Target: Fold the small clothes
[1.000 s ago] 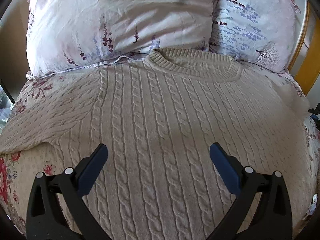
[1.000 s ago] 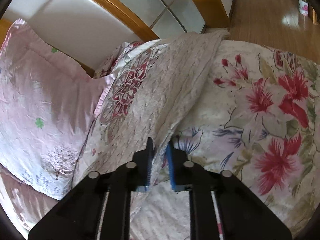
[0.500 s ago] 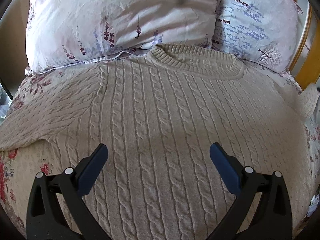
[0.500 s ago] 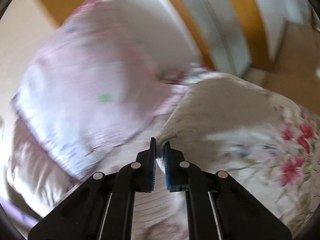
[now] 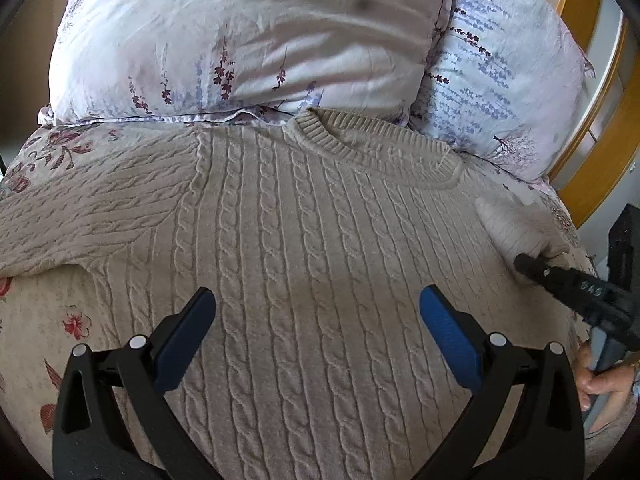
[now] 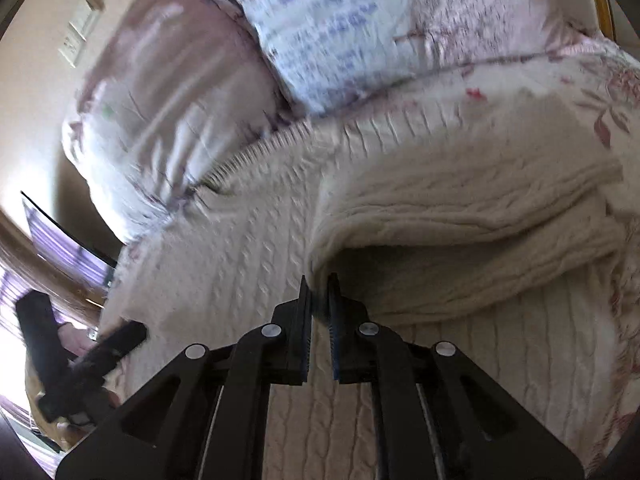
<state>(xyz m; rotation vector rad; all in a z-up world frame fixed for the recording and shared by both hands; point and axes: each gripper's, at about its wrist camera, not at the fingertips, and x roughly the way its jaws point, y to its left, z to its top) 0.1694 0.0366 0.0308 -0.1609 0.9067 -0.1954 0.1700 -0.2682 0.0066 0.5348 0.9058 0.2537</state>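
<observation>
Cable-knit sweater spread on the bed, collar at the pillows.
Your right tool pinches its sleeve, folded over the body; your left tool hovers agape above the chest.

Left gripper: I hold its jaws spread wide, blue pads at the lower left and lower right of the left wrist view, nothing between them.
Right gripper: my jaws are nearly together at lower centre of the right wrist view, pinching a cream knit sleeve.
Right hand: my fingers wrap the handle at the lower right edge.
</observation>
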